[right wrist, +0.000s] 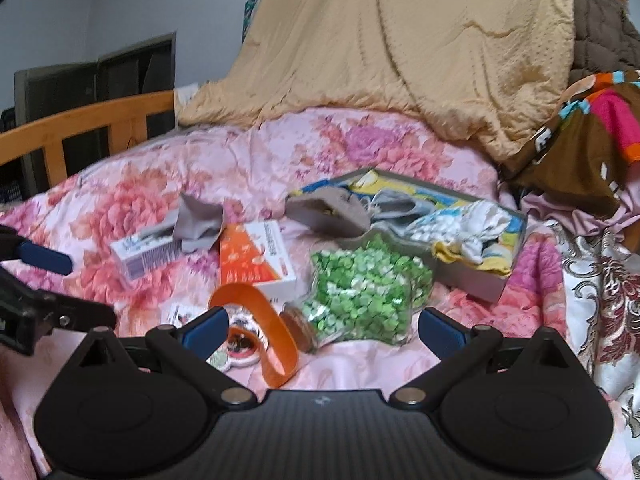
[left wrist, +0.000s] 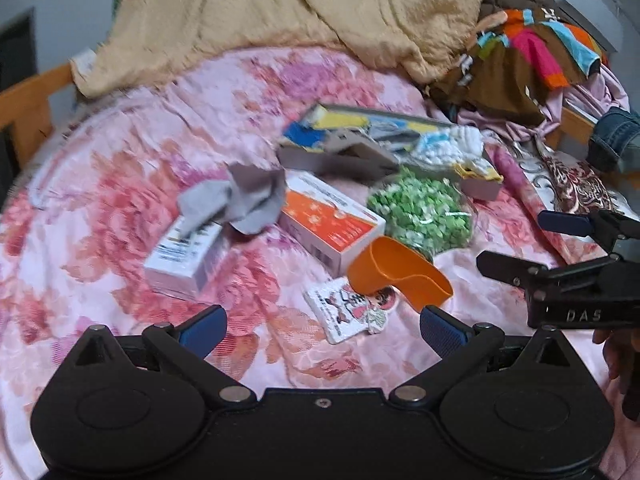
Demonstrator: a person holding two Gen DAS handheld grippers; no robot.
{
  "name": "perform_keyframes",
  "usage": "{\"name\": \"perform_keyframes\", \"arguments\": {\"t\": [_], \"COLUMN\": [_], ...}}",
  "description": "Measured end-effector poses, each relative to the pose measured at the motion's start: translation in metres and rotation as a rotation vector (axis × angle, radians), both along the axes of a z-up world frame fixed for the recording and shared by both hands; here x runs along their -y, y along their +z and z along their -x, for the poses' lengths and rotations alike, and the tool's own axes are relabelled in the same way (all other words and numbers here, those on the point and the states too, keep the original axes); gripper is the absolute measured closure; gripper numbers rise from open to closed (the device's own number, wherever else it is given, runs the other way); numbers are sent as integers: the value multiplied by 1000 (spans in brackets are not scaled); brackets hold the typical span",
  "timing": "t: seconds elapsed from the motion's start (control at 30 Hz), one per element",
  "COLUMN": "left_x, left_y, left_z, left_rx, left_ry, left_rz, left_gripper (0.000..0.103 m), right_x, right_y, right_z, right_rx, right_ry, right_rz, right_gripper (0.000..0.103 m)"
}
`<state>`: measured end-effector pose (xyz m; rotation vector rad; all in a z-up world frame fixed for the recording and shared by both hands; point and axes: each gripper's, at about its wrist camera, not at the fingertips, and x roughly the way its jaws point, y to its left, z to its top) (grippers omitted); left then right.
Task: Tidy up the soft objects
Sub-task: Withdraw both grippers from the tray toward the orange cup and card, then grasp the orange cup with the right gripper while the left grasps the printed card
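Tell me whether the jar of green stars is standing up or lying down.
Lying down: the jar rests on its side on the bedspread, cork pointing sideways.

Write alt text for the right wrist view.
The open right gripper hovers over a pink floral bedspread strewn with a star-shaped jar of green bits, an orange scoop, two cartons, a grey cloth and a shallow box of fabrics.

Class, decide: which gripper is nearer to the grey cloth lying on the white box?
Left. The left gripper sits open just short of the grey cloth; the right gripper is farther right, before the star-filled jar.
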<state>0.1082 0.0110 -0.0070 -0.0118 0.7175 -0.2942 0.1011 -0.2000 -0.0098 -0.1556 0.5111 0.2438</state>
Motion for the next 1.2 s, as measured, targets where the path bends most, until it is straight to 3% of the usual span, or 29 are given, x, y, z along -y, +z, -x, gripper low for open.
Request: {"name": "perform_keyframes", "arguments": {"t": [0.3, 0.4, 0.6, 0.9, 1.07, 1.2], "left_x": [2, 7, 7, 4, 6, 3], "left_y": [-24, -33, -48, -57, -60, -60], "left_z": [-22, -27, -47, -63, -66, -68], "left_rx": [-78, -91, -124, -129, -141, -134], "left_ry": [-60, -115, -136, -158, -166, -155], "left_rz": [110, 119, 129, 136, 133, 157], "left_gripper": [1, 1, 5, 23, 40, 47], "right_x": [5, 6, 1, -2, -1, 1], "right_y": [-14, -20, -39, -45, -47, -45], "right_z": [-28, -43, -64, -75, -82, -79], "right_rx": [-162, -228, -314, -318, -342, -346], "right_ry": [61, 128, 194, 233, 212, 192], "right_rz": [-1, -11, 14, -47, -107, -113], "right_gripper": [1, 6, 18, 50, 76, 82]}}
